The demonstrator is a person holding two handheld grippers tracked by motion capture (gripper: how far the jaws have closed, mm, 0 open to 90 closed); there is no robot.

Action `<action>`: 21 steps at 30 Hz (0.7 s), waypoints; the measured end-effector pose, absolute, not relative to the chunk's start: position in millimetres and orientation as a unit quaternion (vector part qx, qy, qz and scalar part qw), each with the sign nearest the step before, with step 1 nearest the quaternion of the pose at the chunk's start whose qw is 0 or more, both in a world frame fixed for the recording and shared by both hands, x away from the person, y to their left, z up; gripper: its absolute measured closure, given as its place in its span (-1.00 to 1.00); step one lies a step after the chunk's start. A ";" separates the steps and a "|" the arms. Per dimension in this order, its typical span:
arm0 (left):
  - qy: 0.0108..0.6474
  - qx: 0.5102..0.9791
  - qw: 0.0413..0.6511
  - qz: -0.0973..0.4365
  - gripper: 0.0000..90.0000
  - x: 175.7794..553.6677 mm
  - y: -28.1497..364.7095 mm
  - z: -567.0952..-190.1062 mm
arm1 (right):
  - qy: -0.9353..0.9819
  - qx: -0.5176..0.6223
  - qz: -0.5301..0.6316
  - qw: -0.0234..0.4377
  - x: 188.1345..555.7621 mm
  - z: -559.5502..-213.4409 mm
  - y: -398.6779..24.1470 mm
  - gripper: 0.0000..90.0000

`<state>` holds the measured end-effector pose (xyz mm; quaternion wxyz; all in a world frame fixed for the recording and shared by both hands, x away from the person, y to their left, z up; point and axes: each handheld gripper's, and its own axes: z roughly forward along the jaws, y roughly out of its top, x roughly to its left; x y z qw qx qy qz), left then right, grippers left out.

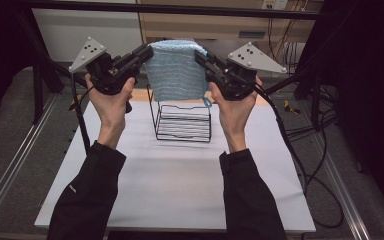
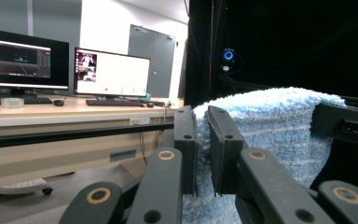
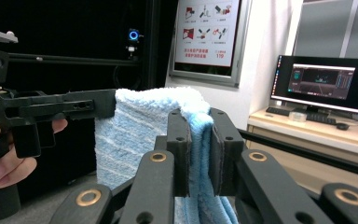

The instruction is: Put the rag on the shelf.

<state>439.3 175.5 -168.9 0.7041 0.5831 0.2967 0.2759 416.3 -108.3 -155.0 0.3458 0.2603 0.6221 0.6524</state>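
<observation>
**Two grips, one towel held over the rack**

Two top corners of the blue towel [image 1: 175, 70] are pinched, one in each of my tools. My left hand-held gripper [image 1: 147, 50] clamps the left corner and my right hand-held gripper [image 1: 198, 54] clamps the right, jaws narrowed down onto the terry cloth in both gripper views. I hold the corners apart so the cloth hangs flat instead of bunching. It hangs in the air above the black wire rack [image 1: 182, 122], which stands near the far edge of the worktop [image 1: 180, 185]. I judge this spread suits draping the towel over the rack.
</observation>
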 end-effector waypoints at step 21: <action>0.297 0.563 0.713 0.295 0.83 463.0 170.5 -144.8 | 0.605 0.256 0.660 0.364 448.7 -130.9 -108.3 0.79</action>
